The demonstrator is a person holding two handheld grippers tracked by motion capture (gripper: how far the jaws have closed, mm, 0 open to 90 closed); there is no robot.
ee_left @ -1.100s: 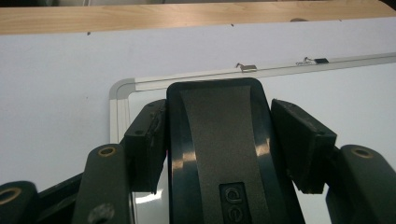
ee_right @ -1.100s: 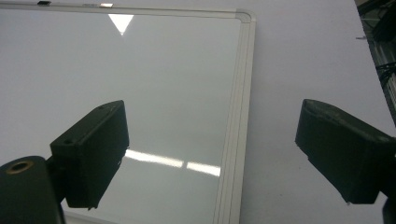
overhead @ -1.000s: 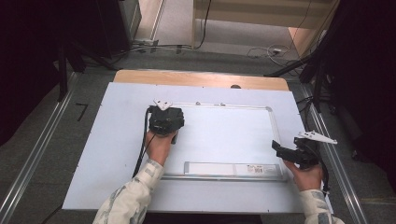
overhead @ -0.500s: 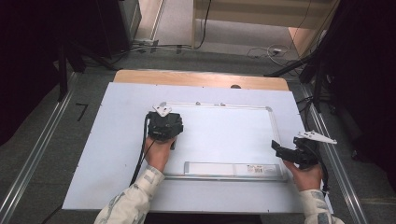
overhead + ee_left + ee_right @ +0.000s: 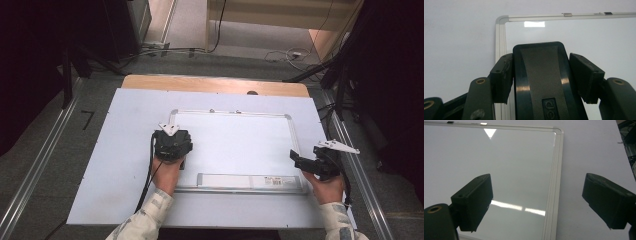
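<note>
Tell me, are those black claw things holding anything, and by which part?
The left gripper clamps a black plastic whiteboard eraser by its two long sides, over the white aluminium-framed whiteboard. The right gripper holds nothing; its jaws stand wide open.

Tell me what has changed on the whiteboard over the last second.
The left hand-held gripper, shut on the black whiteboard eraser, has slid down the board's left side toward the person, away from the top-left corner. The right hand-held gripper stayed open at the whiteboard's right edge, holding nothing. The board itself has not shifted.
</note>
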